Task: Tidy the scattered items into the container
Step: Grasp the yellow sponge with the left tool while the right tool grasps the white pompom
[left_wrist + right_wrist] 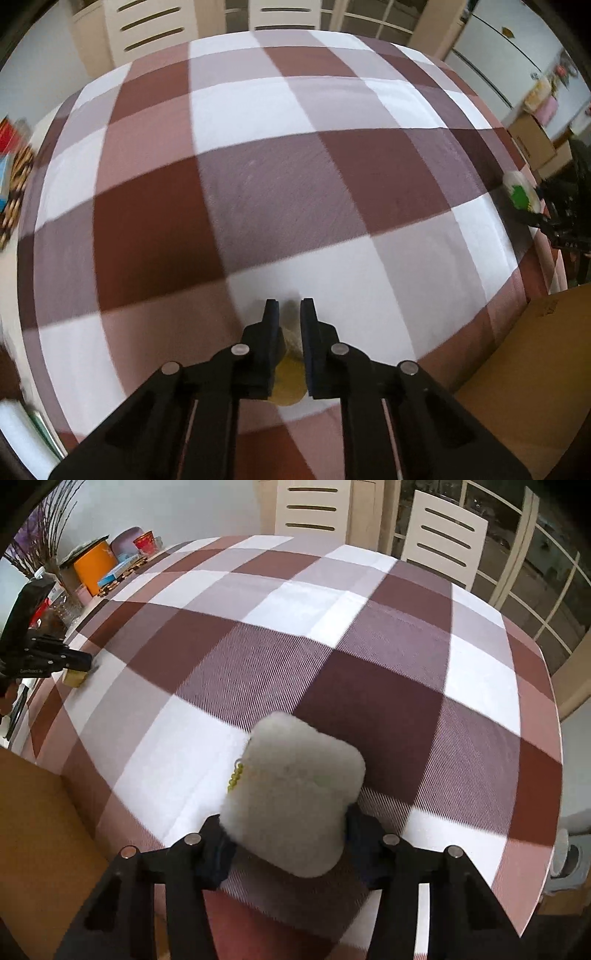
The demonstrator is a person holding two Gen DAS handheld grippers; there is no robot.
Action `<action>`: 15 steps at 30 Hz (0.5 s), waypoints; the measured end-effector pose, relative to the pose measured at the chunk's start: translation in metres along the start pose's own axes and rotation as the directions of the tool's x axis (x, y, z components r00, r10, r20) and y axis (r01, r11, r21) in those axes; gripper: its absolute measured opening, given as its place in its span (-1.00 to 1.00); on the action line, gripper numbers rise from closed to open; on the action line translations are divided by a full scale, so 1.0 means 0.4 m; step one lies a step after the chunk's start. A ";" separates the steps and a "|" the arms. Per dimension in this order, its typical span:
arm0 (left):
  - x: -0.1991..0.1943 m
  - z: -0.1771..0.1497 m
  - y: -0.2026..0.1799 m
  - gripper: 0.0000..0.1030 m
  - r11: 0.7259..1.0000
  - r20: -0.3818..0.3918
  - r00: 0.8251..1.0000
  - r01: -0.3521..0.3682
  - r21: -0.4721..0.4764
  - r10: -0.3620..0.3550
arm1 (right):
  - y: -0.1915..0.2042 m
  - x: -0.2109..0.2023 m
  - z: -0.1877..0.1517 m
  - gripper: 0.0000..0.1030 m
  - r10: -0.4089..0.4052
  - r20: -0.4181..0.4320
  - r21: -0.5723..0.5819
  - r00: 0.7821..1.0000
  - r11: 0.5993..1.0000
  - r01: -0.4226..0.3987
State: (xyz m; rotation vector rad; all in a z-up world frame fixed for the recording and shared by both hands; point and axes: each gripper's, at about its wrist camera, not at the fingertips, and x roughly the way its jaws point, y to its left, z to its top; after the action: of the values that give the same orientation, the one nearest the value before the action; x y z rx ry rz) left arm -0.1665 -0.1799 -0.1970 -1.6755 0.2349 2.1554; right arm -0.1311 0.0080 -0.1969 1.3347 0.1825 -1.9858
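Pick-up step, both hands loaded at once. Left claw (289,314) clamped tight on a small yellow-tan pad (287,384), seemingly a sponge, pinched between the dark pads and reaching back under the jaws. Seen again from the right wrist at far left, the same pad (75,677) sitting at the left claw's tip (79,664), right at the checked cloth (295,627), touching or barely clear, hard to tell. Right claw (286,834) closed on a white fluffy pouch (291,794), gripped at its near end, with a short string of yellow-green beads (235,777) hanging off its left edge. Far end of the pouch jutting forward over the counter (258,184). From the left wrist, the same pouch (519,192) showing a green patch at the far right.

Container probably the brown cardboard box (40,830) at the near edge of the counter, between the two hands; only a wall or flap in view (517,369), opening not visible.

Next: lift both things clear of the cloth, swing inward toward the box, stop above the opening, then release. Soft pouch likely to sag or swing from its end grip, beads apt to catch on the box rim. Pad thin and held deep, so a wide opening needed for a clean drop. One hand at a time over the box, to keep the claws from colliding.
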 end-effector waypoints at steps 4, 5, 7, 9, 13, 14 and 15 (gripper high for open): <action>-0.025 -0.036 0.030 -0.89 0.998 0.010 1.000 0.008 -0.058 -0.007 | -0.022 -0.018 -0.037 0.01 -0.017 -0.011 0.045 1.000 0.999 0.018; -0.032 -0.045 0.034 -0.89 0.997 0.016 1.000 0.007 -0.071 -0.006 | -0.028 -0.024 -0.049 0.01 -0.023 -0.012 0.055 1.000 0.998 0.024; -0.045 -0.058 0.035 -0.90 0.996 0.030 1.000 0.008 -0.088 -0.005 | -0.035 -0.037 -0.075 0.01 -0.031 -0.012 0.077 0.999 0.997 0.032; -0.059 -0.077 0.034 -0.89 0.995 0.036 0.999 0.009 -0.099 -0.006 | -0.037 -0.045 -0.095 0.01 -0.032 -0.016 0.087 0.999 0.996 0.033; -0.071 -0.101 0.023 -0.42 0.996 0.025 1.000 -0.015 -0.088 0.017 | -0.029 -0.049 -0.132 0.03 -0.037 -0.027 0.085 0.999 0.996 0.039; -0.069 -0.104 0.018 -0.15 0.996 0.014 0.999 -0.036 -0.081 0.037 | -0.026 -0.048 -0.137 0.03 -0.040 -0.028 0.081 0.999 0.996 0.042; -0.069 -0.108 0.013 0.31 0.996 0.013 0.998 -0.059 -0.071 0.060 | -0.023 -0.047 -0.140 0.04 -0.040 -0.028 0.075 0.999 0.996 0.042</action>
State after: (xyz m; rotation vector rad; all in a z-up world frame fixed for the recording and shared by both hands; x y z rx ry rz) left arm -0.1245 -0.2063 -0.1828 -1.7104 0.2093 2.2432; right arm -0.0911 0.0510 -0.2086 1.4162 0.1496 -2.0282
